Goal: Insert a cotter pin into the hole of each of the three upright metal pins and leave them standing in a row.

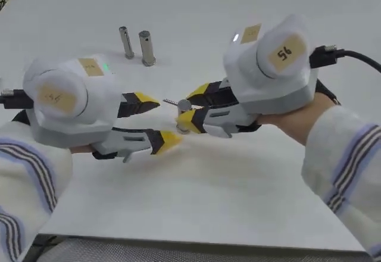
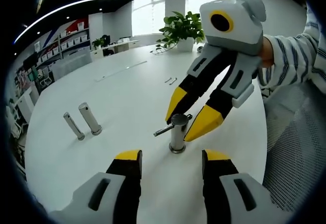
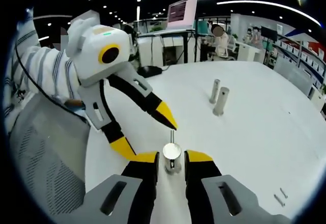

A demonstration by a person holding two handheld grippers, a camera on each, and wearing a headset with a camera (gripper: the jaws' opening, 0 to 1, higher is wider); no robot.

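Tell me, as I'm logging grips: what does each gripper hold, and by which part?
The right gripper grips the upright silver metal pin by its top end; the left gripper is open and holds nothing.

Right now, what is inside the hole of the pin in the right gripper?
A cotter pin sticks out one side of the metal pin; the right gripper hides its other end.

The left gripper [image 1: 162, 121] and right gripper [image 1: 187, 107]: white-grey shells, black yellow-tipped jaws, tan stickers [image 1: 286, 52]. A black cable [image 1: 351, 55] exits at upper right; sleeves [image 1: 342, 155] are white with dark stripes.
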